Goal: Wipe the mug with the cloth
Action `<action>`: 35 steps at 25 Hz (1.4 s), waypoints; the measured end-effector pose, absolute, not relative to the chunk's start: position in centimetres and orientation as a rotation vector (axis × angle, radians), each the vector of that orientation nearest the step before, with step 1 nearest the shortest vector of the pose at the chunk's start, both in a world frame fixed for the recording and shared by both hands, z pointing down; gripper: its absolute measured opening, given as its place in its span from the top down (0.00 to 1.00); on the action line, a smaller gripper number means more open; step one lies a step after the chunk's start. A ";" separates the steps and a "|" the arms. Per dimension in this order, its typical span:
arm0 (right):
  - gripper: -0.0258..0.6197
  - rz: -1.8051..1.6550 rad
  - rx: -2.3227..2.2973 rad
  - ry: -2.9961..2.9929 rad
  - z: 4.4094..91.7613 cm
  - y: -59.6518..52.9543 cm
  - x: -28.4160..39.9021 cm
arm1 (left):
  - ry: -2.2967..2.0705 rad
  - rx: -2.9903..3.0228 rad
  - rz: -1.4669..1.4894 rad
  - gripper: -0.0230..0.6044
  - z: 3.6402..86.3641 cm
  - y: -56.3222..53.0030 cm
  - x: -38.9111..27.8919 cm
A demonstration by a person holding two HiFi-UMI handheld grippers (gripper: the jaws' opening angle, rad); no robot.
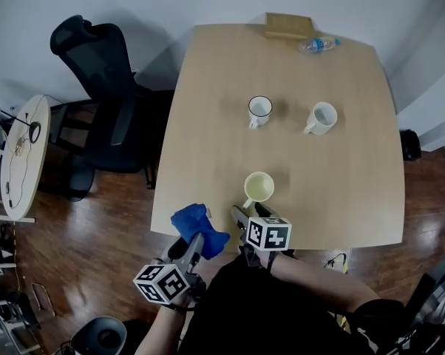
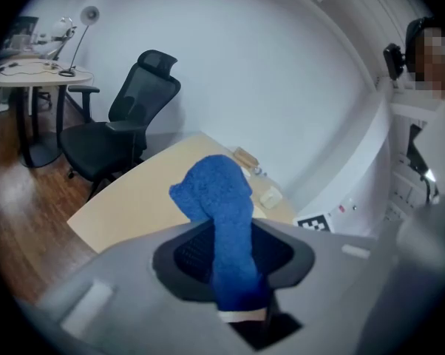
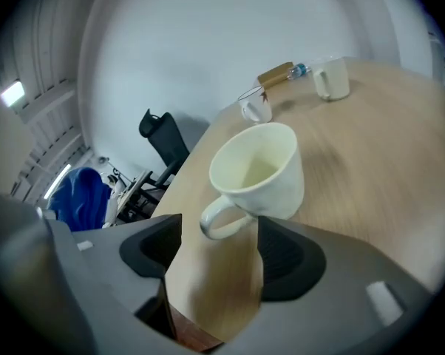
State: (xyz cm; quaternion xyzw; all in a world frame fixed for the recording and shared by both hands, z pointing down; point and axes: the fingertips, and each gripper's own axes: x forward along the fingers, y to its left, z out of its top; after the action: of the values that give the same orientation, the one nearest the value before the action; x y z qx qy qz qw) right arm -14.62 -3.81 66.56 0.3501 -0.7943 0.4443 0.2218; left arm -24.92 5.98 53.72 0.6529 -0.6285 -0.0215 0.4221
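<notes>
Blue cloth clenched in left gripper jaws, held down-left of mug, apart from it. Mug pale yellow, upright on bench, handle toward right gripper. Right gripper jaws released, spread wide; handle between their tips, no grip. Two white mugs well beyond mug.

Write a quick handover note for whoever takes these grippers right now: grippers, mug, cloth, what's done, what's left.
Left gripper: shut on the blue cloth, held up by the table's front edge.
Right gripper: open, with the yellow mug's handle at its jaw mouth, not gripped.
Yellow mug: upright near the front edge. Two other mugs stand farther back.
Done: cloth in hand.
Left: grip the yellow mug, then wipe it.
</notes>
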 end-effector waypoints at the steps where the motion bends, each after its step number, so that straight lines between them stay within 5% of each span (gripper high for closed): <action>1: 0.47 1.234 0.996 -2.169 66.7 -4.1 -14.3 | -1.568 1.641 -0.050 0.76 53.7 5.8 -25.0; 3: 0.56 1.189 1.026 -2.143 66.8 -4.5 -12.8 | -1.546 1.661 -0.047 0.76 53.8 5.4 -24.7; 9: 0.64 0.875 1.091 -2.163 66.4 -7.5 -4.7 | -1.468 1.726 -0.043 0.75 54.0 3.1 -22.1; 13: 0.56 0.402 0.878 -2.192 66.9 -9.8 -4.7 | -1.444 1.746 -0.039 0.75 53.6 2.1 -20.2; 18: 0.61 -0.030 0.646 -2.259 66.3 -10.6 -5.3 | -1.457 1.749 -0.032 0.75 53.1 2.5 -19.7; 24: 0.67 0.005 0.577 -2.297 66.0 -11.0 -6.1 | -1.483 1.720 -0.022 0.75 53.3 2.8 -18.7; 25: 0.71 0.034 0.573 -2.290 66.0 -11.0 -6.1 | -1.484 1.722 -0.018 0.75 53.3 2.7 -18.5; 26: 0.86 0.061 0.563 -2.282 66.1 -11.0 -6.1 | -1.485 1.723 -0.016 0.75 53.3 2.7 -18.3; 35: 0.83 0.295 0.476 -2.208 66.1 -11.7 -6.0 | -1.472 1.732 -0.010 0.75 52.9 2.3 -17.0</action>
State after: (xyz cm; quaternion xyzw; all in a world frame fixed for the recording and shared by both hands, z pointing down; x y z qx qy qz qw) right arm -5.98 -11.71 66.06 0.1899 -0.8804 0.1174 0.4184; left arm -17.03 2.32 52.94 0.6913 -0.5875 -0.0039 0.4206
